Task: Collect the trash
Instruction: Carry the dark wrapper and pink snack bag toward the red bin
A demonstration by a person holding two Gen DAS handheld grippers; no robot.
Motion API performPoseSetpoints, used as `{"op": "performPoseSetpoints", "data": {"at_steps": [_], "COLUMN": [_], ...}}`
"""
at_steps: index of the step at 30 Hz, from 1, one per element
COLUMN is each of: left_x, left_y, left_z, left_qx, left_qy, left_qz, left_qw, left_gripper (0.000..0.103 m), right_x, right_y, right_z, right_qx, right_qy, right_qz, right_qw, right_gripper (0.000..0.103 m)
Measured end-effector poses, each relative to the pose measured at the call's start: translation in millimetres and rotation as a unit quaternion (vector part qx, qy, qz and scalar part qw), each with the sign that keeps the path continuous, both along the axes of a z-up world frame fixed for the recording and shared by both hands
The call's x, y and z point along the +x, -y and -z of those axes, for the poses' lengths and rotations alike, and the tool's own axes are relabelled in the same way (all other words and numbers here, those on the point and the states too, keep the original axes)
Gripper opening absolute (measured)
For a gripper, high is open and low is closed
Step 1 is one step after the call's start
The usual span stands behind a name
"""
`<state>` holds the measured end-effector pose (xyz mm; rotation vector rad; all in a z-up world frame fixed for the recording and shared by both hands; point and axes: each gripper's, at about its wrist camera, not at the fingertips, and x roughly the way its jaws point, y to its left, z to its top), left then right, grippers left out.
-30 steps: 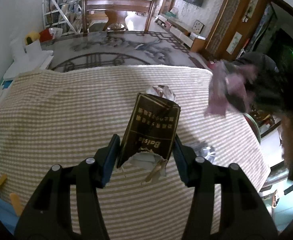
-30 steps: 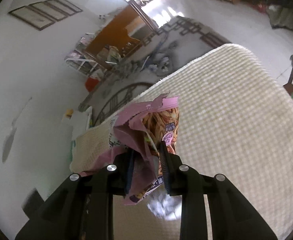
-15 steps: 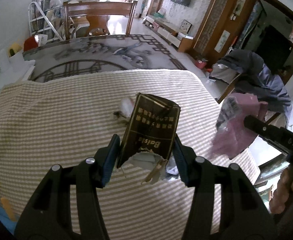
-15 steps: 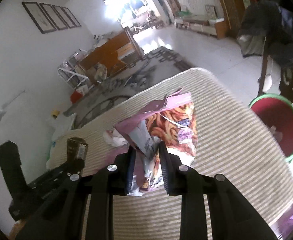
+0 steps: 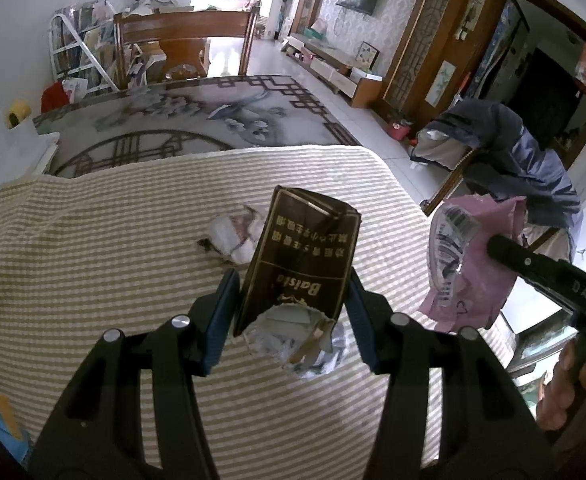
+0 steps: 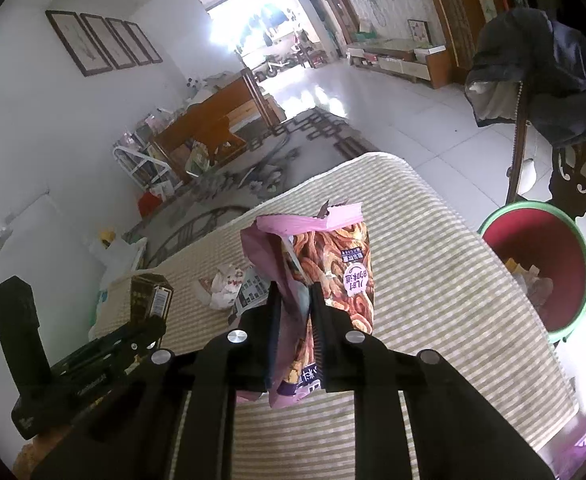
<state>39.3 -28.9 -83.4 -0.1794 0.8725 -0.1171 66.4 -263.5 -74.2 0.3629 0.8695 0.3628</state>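
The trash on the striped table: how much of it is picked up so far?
Some trash already lies in the red bin. In hand: the left gripper clamps a torn dark carton, and the right gripper pinches a pink snack bag. Left: bin both, then collect the crumpled white wrapper on the table.

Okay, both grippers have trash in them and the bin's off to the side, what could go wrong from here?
1. The pink snack bag is pinched low in the right gripper; its open top could flop and spill crumbs before reaching the red bin.
2. The torn dark carton in the left gripper has paper hanging from its ripped end, which might drop out.
3. The crumpled wrapper on the striped cloth could get forgotten.
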Motion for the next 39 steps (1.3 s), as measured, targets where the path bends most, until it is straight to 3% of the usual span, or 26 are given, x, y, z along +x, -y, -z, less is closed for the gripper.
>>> {"op": "performPoseSetpoints", "data": {"at_steps": [30, 39], "left_x": [42, 59], "left_y": [116, 167], "left_z": [-14, -16], "left_qx": [0.015, 0.013], "left_qy": [0.011, 0.005], "left_qz": [0.008, 0.04], "left_qw": [0.9998, 0.9991], "left_gripper": [0.05, 0.05], "right_x": [38, 43], "right_y": [112, 159], "right_z": [2, 6], "right_qx": [0.019, 0.024], "right_qy": [-0.003, -0.008], "right_qz": [0.009, 0.042], "right_qw": [1.0, 0.999], "right_gripper": [0.014, 0.014]}}
